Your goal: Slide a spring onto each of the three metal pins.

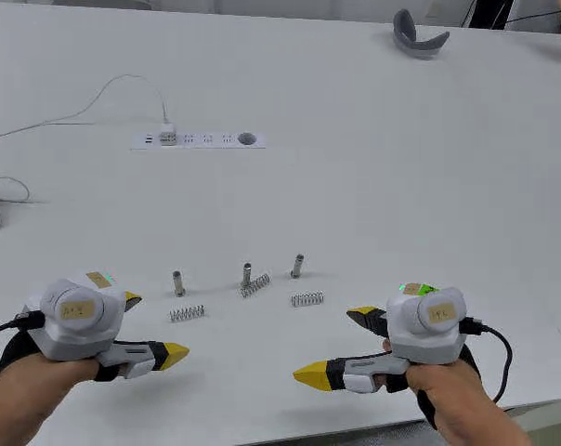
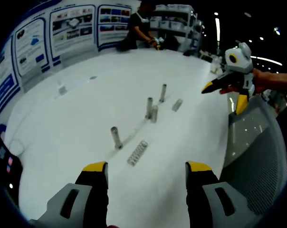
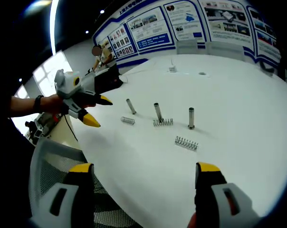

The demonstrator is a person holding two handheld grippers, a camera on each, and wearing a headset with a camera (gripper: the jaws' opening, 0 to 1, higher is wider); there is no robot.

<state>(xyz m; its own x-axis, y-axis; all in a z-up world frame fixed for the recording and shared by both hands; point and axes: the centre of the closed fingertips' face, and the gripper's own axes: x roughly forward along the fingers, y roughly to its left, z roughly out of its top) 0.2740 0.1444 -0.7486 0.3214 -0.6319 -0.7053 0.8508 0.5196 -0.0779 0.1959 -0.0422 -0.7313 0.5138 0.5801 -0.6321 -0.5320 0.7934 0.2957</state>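
Left hand: the left hand (image 1: 34,383) holds the left gripper (image 1: 155,327) low over the near edge of the white table (image 1: 373,186). It points right, toward the other gripper.
Right hand: the right hand (image 1: 448,388) holds the right gripper (image 1: 334,344) low at the near right. It points left.
Left fingers: wide open, with nothing between them.
Right fingers: wide open, with nothing between them.
Writing: each gripper has a small tan tag (image 1: 76,309) on top, and posters (image 3: 148,33) hang on the wall. The words are too small to read.
Pins: three metal pins (image 1: 246,275) stand up in a row, a bit past the grippers.
Springs: three springs (image 1: 187,313) lie flat on the table, none on a pin. One is just in front of the left pin, one is right at the foot of the middle pin, and one is near the right pin.
Power strip: one white power strip (image 1: 206,140) lies far back, with a plug in it.
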